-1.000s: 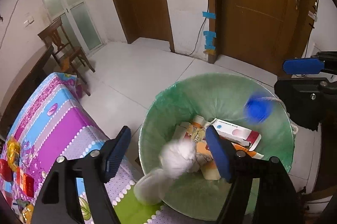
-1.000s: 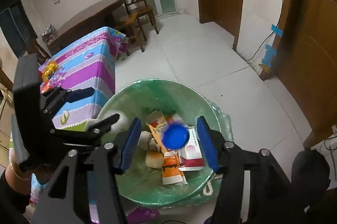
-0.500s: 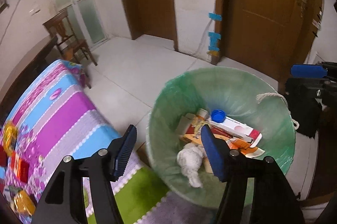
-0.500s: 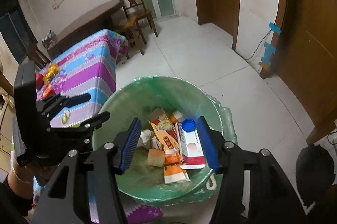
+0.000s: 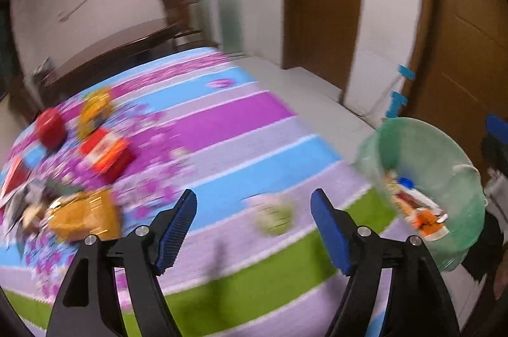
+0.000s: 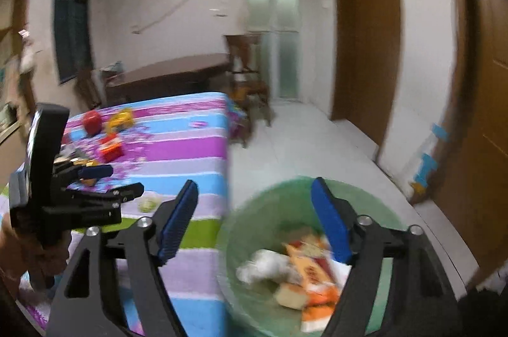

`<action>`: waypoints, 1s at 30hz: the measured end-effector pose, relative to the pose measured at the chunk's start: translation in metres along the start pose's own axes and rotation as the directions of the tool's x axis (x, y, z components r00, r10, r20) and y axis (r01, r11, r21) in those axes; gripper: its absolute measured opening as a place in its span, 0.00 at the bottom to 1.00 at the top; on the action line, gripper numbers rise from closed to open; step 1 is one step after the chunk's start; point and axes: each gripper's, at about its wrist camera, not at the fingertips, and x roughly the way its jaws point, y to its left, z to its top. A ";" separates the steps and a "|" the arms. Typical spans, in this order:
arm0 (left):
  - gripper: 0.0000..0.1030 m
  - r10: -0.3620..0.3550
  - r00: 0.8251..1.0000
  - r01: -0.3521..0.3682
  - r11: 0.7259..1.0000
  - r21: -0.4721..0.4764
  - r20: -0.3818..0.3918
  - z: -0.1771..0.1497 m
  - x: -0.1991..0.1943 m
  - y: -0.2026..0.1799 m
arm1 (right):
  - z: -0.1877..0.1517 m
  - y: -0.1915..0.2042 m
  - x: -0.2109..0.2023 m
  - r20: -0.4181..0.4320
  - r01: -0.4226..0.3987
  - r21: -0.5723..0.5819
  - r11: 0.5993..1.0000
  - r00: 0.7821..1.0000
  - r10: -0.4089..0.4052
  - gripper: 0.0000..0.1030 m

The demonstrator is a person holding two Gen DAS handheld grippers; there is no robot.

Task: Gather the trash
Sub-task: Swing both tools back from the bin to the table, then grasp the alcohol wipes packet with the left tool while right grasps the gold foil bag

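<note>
My left gripper [image 5: 254,229] is open and empty above the striped tablecloth [image 5: 222,146]. On the cloth lie a red box [image 5: 106,153], an orange packet [image 5: 84,216], a yellow wrapper [image 5: 95,108], a red round thing [image 5: 49,127] and a pale green round piece [image 5: 276,216]. The green-lined bin [image 5: 444,153] stands off the table's right edge, with boxes and a blue cap [image 5: 405,182] inside. My right gripper [image 6: 254,226] is open and empty above the bin [image 6: 285,203], which holds white tissue [image 6: 263,265] and orange boxes [image 6: 314,270]. The left gripper [image 6: 95,181] shows at left.
A dark wooden table [image 6: 168,76] and chair [image 6: 247,67] stand behind the striped table. Brown doors [image 5: 320,3] and a wall corner with blue tape [image 5: 397,102] are at right. White tiled floor [image 6: 301,140] lies between the table and the doors.
My left gripper swung left from over the bin to over the tablecloth. The white tissue and blue cap fell into the bin. My right gripper tilted up; both views are blurred.
</note>
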 end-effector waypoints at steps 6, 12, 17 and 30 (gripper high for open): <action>0.75 0.067 0.998 -0.067 0.996 -0.058 0.009 -0.026 -0.036 0.096 | 0.003 0.066 0.029 -0.045 -0.221 -0.132 0.966 0.975 0.217 0.86; 0.77 -0.012 0.999 0.007 0.994 -0.109 -0.046 -0.052 -0.076 0.211 | 0.010 0.138 0.054 -0.142 -0.404 -0.293 0.867 0.915 0.378 0.95; 0.81 -0.027 0.999 0.024 0.998 -0.054 -0.046 -0.057 -0.093 0.289 | 0.019 0.191 0.076 -0.270 -0.541 -0.368 0.756 0.840 0.470 0.95; 0.81 -0.136 0.987 0.138 0.990 0.018 -0.090 -0.028 -0.026 0.377 | 0.047 0.287 0.152 -0.574 -0.765 -0.441 0.470 0.643 0.507 0.95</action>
